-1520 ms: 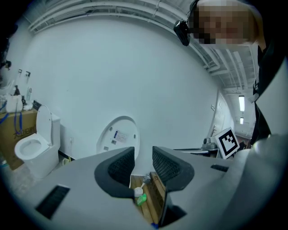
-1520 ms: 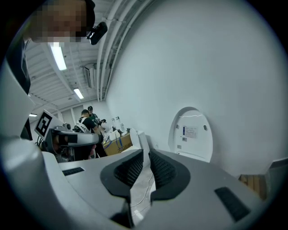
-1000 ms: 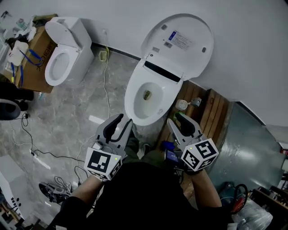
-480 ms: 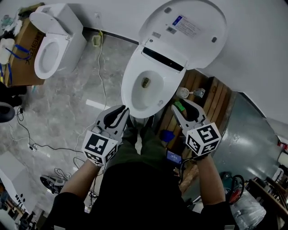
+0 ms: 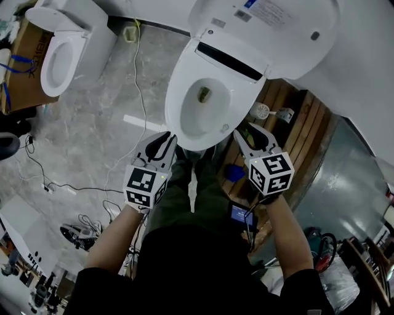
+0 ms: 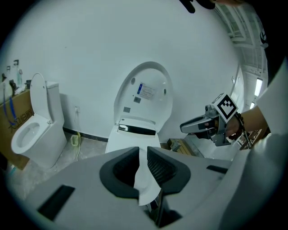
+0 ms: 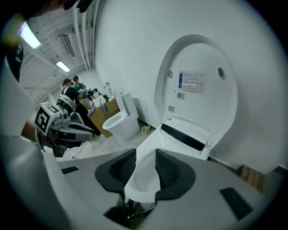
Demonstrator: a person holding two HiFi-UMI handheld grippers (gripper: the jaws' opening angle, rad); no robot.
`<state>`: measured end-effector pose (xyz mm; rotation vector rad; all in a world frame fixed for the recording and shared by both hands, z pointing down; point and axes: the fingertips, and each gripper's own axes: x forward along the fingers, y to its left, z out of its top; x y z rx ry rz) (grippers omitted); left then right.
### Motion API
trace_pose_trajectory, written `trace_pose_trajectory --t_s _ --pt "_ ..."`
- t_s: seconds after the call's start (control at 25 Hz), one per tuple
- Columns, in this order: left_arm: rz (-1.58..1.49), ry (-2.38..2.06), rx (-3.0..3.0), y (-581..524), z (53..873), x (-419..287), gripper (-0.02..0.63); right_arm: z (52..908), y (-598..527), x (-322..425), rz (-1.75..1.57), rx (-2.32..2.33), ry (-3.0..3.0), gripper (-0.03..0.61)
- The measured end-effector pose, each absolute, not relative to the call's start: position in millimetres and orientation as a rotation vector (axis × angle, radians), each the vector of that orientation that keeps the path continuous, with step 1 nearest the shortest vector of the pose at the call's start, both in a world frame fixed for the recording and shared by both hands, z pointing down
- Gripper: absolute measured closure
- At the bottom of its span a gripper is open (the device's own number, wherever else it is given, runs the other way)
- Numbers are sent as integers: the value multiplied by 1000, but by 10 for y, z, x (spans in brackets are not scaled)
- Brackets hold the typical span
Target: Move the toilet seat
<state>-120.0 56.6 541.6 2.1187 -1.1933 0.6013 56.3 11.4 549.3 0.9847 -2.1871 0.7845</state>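
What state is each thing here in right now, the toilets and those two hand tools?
Near toilet lid: raised, upright.
Near toilet seat: lowered.
Far toilet lid: raised.
Left gripper: fingers have just been closing, almost together, nothing between.
Right gripper: fingers apart, nothing between.

black short-sleeved top (image 5: 197, 264), olive trousers (image 5: 208, 184); left claw (image 5: 167, 138), jaws just closed on nothing, and right claw (image 5: 245, 133) are grey, black-padded, with white black-marked cubes.
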Motion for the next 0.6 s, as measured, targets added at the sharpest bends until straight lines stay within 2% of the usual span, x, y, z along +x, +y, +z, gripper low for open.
trace_pose_trajectory --t_s 0.32,0.48,0.6 --pt "741 -1167 2000 673 6398 -1197 545 6538 393 476 830 901 -2038 430" --pt "779 -1142 1948 807 6790 -1224 478 6952 595 460 826 826 -1980 428" --pt "809 -1115 1912 942 7045 -1223 456 7236 739 516 873 792 -1940 413"
